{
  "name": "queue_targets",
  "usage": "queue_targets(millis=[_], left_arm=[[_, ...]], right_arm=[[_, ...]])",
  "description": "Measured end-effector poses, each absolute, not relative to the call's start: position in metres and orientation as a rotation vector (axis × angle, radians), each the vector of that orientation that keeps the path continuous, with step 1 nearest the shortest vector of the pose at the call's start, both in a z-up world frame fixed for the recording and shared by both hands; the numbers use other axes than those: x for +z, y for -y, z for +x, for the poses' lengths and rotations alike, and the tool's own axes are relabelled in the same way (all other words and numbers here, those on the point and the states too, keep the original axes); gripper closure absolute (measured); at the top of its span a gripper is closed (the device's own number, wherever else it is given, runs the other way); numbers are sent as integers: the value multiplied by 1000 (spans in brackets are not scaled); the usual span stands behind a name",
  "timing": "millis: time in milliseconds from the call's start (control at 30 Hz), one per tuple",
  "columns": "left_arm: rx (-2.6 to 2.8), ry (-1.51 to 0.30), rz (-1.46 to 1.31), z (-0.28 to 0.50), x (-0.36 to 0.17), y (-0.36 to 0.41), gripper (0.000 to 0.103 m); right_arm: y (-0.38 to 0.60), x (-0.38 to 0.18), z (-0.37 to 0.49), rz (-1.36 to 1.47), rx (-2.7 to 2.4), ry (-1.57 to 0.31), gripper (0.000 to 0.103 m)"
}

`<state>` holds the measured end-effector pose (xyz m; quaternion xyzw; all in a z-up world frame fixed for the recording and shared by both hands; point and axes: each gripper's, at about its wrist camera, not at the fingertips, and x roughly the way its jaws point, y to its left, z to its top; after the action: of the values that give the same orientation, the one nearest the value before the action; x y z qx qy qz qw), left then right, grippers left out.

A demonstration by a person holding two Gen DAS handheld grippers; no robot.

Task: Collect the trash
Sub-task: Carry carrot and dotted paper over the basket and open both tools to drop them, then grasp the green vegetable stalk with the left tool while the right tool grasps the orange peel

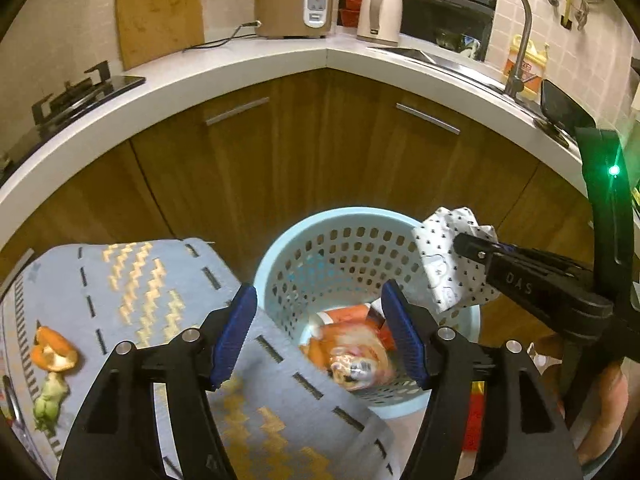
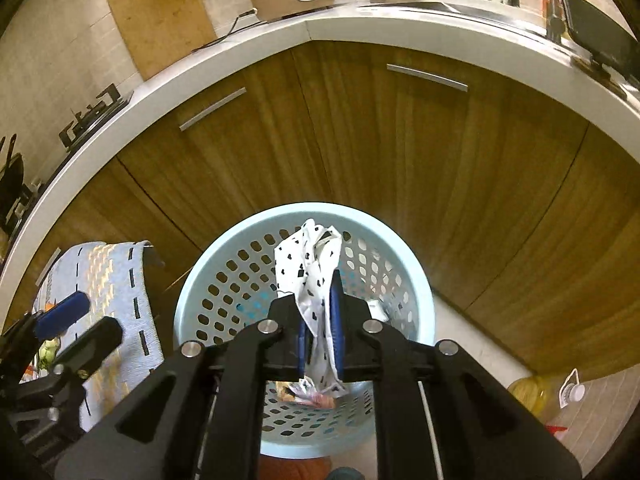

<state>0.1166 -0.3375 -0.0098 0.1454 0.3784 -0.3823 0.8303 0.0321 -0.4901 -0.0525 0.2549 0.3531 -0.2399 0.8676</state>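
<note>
Spotted wrapper (image 2: 316,280) pinched in right gripper (image 2: 320,332) above basket (image 2: 192,280); left gripper (image 1: 316,336) spread, empty, over orange packet (image 1: 352,344).

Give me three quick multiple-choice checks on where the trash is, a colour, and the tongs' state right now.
1. Where is the orange snack wrapper?
A. On the counter
B. Inside the basket
C. On the mat

2. What colour is the basket?
A. Light blue
B. Red
C. Black

3. What are the right tongs doing?
A. Open and empty
B. Shut on a bottle
C. Shut on the spotted white wrapper

Answers:
1 B, it lies on the basket's floor below the open left tongs.
2 A, its perforated wall is pale blue.
3 C, the blue pads pinch the spotted wrapper above the basket.
</note>
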Motion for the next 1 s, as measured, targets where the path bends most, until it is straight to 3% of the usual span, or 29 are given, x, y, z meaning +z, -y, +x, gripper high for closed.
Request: queue_targets(millis=[133,200,267,600,1000], left_arm=[[-801,-803,270,119,-5,324,39],[-794,-798,263,119,-3,318,39],[-788,-795,257,118,-1,312,39],[-717,-778,151,120,9,257,39],[-546,-751,-26,148,31,128,39]], right_arm=[[491,-50,27,543,-498,-727,85],[488,-46,27,531,-496,-720,74],[483,-42,26,516,-493,-710,54],[449,-13,24,483,-403,-640,50],[359,22,56,347,-224,-604,47]])
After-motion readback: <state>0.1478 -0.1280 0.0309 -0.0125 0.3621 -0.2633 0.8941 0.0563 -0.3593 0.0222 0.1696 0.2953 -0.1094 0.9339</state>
